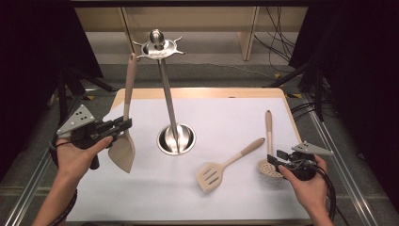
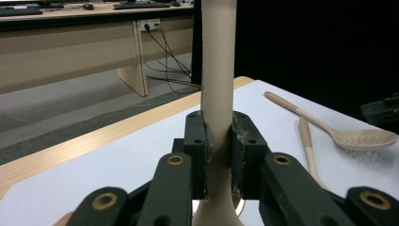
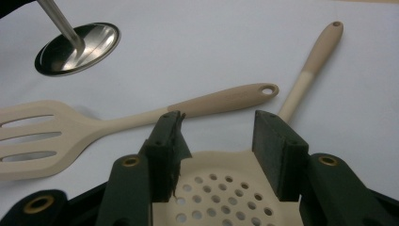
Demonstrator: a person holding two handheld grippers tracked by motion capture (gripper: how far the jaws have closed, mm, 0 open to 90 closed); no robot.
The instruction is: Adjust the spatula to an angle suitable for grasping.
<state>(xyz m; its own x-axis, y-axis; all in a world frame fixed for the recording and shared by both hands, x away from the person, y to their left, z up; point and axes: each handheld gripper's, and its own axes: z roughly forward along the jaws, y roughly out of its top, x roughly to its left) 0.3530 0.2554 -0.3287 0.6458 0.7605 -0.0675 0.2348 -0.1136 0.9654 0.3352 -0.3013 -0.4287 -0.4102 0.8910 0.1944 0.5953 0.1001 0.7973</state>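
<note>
The bench (image 1: 141,197), covered by a white sheet, carries everything I work with. On it, toward the middle, stands the steel rack (image 1: 175,139): a round base, a tall leaning pole and a hooked crown at the top. The solid turner (image 1: 123,150) is the largest utensil; I hold it upright in my left tool (image 1: 123,125), blade down and clear of the sheet, handle rising beside the rack's crown. In the left gripper view that tool's jaws are clamped on the turner's handle (image 2: 217,94), one pad on each side. The slotted turner (image 1: 211,175) lies flat on the sheet to the right of the rack's base, its handle pointing away to the right. Just beside it lies the skimmer spoon (image 1: 268,165), handle pointing toward the far edge, perforated bowl nearest me. My right tool (image 1: 276,159) sits low over that bowl; in the right gripper view its jaws stand apart, one on each side of the bowl (image 3: 221,188), gripping nothing.
</note>
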